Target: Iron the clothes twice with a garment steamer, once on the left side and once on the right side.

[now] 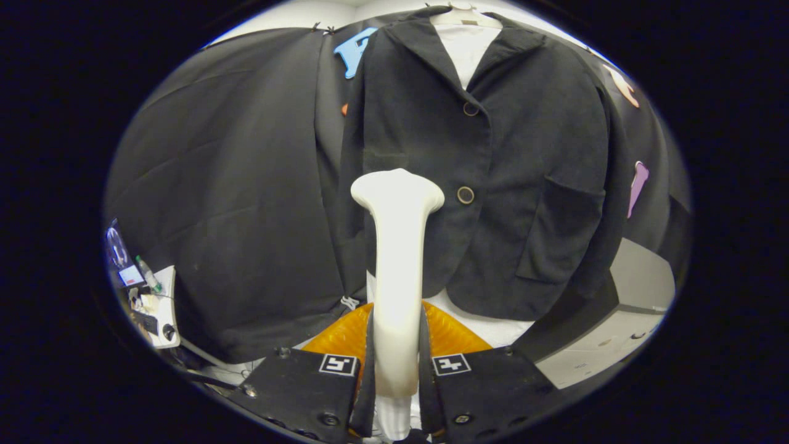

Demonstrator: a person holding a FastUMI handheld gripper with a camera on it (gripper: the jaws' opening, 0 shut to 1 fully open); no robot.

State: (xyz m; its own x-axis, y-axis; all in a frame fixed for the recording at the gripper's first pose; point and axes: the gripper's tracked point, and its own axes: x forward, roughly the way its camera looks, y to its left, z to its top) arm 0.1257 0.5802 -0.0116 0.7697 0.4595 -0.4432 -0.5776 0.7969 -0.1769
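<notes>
The garment steamer [397, 271], clamped on both sides by the hand-held gripper [396, 364], looked like smooth plastic with a soft sheen. The jacket [524, 185] was matt, slightly napped cloth, its buttons [465, 195] dull with faintly shiny rims. Beneath it, the orange base [450, 336] appeared ribbed and glossy.

Below us: we see an orange ribbed base [453, 333].
Far side: we see a white cabinet [622, 320].
</notes>
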